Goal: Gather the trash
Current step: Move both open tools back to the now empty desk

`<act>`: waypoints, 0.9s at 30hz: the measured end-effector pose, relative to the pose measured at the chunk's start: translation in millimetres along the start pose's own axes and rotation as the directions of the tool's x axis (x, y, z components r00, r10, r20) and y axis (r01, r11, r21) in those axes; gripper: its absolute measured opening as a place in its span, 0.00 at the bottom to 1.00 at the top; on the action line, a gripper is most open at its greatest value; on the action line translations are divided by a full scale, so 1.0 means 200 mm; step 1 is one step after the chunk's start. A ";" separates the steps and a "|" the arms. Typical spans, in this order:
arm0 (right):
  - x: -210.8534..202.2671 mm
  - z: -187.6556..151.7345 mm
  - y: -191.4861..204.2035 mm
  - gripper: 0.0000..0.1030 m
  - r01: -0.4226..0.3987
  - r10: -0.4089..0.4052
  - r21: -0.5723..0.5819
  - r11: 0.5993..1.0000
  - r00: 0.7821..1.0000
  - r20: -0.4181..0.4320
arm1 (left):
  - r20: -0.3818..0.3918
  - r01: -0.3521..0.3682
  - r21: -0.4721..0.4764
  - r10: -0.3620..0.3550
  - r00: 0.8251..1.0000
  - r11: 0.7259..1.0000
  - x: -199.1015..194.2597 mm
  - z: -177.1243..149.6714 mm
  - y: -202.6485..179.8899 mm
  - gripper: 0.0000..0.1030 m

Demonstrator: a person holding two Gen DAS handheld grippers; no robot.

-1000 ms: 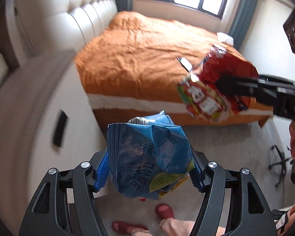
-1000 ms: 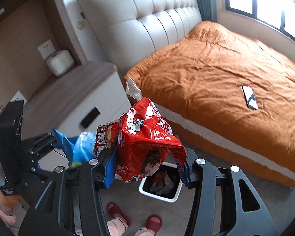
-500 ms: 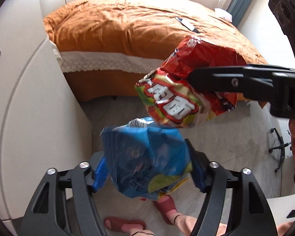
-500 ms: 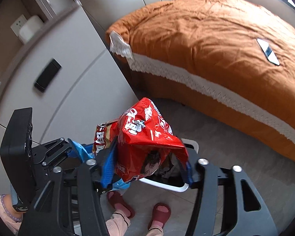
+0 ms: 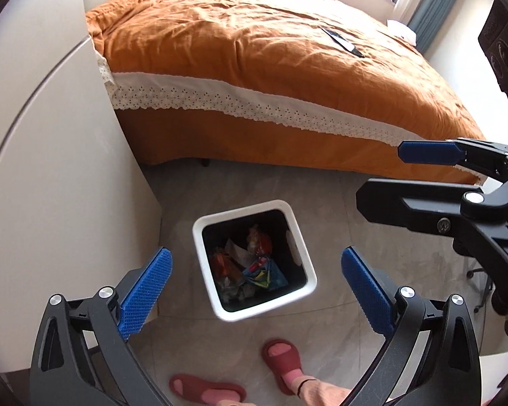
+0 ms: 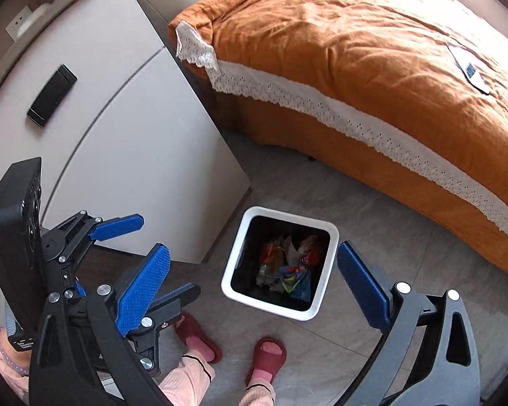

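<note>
Both grippers, left gripper [image 5: 254, 291] and right gripper [image 6: 252, 282], above white bin [image 5: 301, 253], jaws opening wide, nothing between. Bed [image 5: 254, 67] edge at 12 o'clock, cabinet [image 5: 50, 169] at 9; bare floor [image 5: 372, 237] at 3.

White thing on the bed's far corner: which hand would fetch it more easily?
Probably right. The right tool is on the bed side, nearer the white thing; the left tool is beside the cabinet. Both are opening, empty.
</note>
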State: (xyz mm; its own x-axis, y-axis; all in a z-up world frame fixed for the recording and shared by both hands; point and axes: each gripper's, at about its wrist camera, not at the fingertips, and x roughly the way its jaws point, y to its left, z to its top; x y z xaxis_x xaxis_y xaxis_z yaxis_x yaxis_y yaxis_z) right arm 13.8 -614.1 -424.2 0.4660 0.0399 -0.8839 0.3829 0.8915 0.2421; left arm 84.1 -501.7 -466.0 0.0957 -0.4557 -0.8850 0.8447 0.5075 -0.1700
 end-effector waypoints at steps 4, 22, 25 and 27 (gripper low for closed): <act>-0.08 0.02 0.02 0.96 0.001 -0.001 0.009 1.000 1.000 0.020 | 0.007 -0.026 0.013 0.026 1.000 1.000 -0.09 0.02 -0.02 0.95; -0.90 0.21 0.31 0.96 0.003 0.027 -0.131 0.991 0.974 0.227 | 0.151 -0.145 -0.089 0.157 0.976 0.985 -1.03 0.19 -0.08 0.95; -1.01 0.25 0.37 0.96 -0.013 0.058 -0.168 0.986 0.963 0.262 | 0.194 -0.195 -0.112 0.213 0.958 0.974 -1.21 0.21 -0.09 0.95; -1.09 0.29 0.42 0.96 -0.045 0.099 -0.192 0.980 0.953 0.286 | 0.213 -0.238 -0.133 0.262 0.941 0.962 -1.31 0.21 -0.09 0.95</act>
State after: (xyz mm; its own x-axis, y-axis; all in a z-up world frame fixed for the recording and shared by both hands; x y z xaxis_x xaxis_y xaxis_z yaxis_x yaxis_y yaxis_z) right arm -9.1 -572.9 -188.4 0.7102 -0.0023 -0.7040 0.2011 0.9590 0.1997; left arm 66.1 -422.0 -212.0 0.4237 -0.4518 -0.7851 0.7200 0.6939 -0.0108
